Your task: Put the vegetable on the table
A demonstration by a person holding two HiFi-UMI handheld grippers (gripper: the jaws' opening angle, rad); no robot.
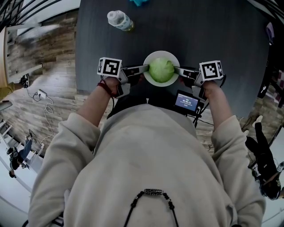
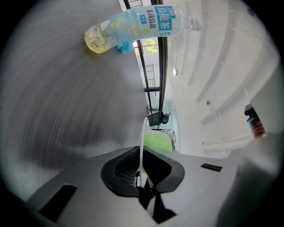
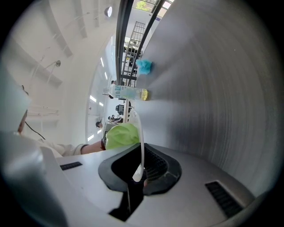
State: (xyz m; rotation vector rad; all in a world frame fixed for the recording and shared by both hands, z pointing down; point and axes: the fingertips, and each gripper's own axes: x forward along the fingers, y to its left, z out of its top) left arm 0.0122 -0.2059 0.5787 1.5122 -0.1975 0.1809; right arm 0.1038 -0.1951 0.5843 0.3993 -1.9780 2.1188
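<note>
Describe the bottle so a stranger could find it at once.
Start at the dark table and look to its far side, beyond the white plate with the green vegetable. There the bottle lies on its side, clear plastic with a pale blue label and a little yellowish drink. Its only neighbour, a small blue object, is opaque.

vegetable in plate | plate between left gripper and right gripper, by table near edge | bottle behind it, leftward

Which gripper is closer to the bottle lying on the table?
Left. The left gripper grips the plate rim on the side toward the bottle; the right gripper grips the opposite rim, farther off.
</note>
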